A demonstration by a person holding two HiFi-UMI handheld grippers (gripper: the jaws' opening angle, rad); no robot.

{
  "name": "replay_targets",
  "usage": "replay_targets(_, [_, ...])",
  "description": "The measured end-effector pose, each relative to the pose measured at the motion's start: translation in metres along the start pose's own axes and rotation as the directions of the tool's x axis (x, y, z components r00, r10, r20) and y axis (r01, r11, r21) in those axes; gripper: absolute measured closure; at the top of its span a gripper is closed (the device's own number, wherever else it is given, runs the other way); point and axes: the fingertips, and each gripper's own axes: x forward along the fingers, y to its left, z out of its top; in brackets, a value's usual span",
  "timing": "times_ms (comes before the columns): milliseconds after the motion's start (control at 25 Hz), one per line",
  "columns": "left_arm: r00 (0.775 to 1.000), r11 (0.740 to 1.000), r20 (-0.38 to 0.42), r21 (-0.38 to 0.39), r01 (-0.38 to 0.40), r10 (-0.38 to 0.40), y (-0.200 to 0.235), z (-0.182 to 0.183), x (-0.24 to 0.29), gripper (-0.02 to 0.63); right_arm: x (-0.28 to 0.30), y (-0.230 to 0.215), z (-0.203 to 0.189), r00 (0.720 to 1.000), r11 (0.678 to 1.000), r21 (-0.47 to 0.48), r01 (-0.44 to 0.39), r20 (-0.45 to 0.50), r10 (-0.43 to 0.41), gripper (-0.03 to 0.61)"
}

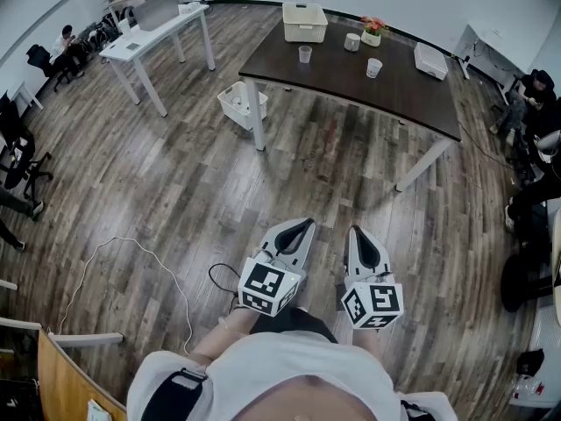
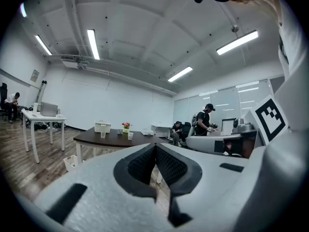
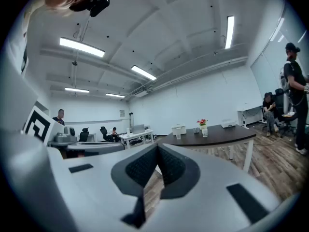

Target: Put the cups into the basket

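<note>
**Cups far off at twelve o'clock**

My left gripper (image 1: pixel 301 226) and right gripper (image 1: pixel 358 233) are both closed on nothing, held about level, side by side at my waist. The cups (image 1: pixel 305 53) stand on the dark table (image 1: pixel 412 95), well apart from me at twelve o'clock. The basket (image 1: pixel 304 22) is just beyond them. I judge my right gripper slightly nearer.

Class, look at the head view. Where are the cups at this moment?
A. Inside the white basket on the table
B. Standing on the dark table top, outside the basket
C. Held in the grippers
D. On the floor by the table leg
B: the cups stand on the bare top of the table, apart from the basket at its far corner.
</note>
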Motion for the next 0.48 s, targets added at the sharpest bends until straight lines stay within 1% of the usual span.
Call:
replay_targets(200, [1.0,1.0,-0.004,0.0,0.022,-0.022,0.005,0.007,0.013,0.603,0.014,-0.007,0.005,1.0,1.0,-0.016,0.009,-0.003,-0.009,0.568])
replay_targets(480, [1.0,1.0,-0.005,0.0,0.025,-0.025,0.023,0.014,0.036,0.603,0.044,-0.015,0.011,1.0,1.0,0.011,0.008,0.005,-0.008,0.568])
